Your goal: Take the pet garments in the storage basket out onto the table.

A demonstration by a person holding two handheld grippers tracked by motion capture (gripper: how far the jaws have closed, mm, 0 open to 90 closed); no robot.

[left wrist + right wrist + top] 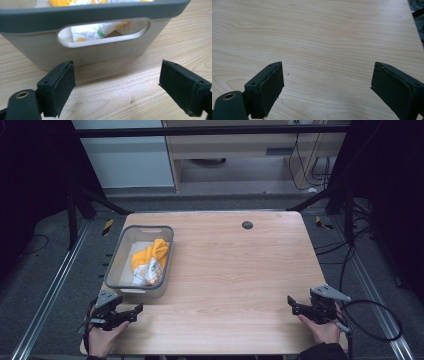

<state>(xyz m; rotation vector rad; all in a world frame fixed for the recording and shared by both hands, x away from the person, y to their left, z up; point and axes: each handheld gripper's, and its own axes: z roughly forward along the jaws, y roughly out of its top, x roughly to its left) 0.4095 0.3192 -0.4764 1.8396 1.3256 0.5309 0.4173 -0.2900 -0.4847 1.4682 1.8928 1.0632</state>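
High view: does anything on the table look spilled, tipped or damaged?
Nothing stands out. The bin sits upright near the table's left edge with a crumpled cloth inside. Both hand-held grippers, left and right, are open and empty.

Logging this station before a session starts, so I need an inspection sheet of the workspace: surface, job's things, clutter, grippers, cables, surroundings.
Surface: light wooden table, with a dark round spot near its far edge.
Job's things: grey bin at the table's left, holding yellow and white patterned cloth.
Clutter: nothing seen.
Grippers: left hand-held gripper open, facing the bin's handle slot; right hand-held gripper open over bare wood.
Cables: black cable looping from the right hand-held gripper.
Surroundings: dark frame, grey floor, cabinet behind.
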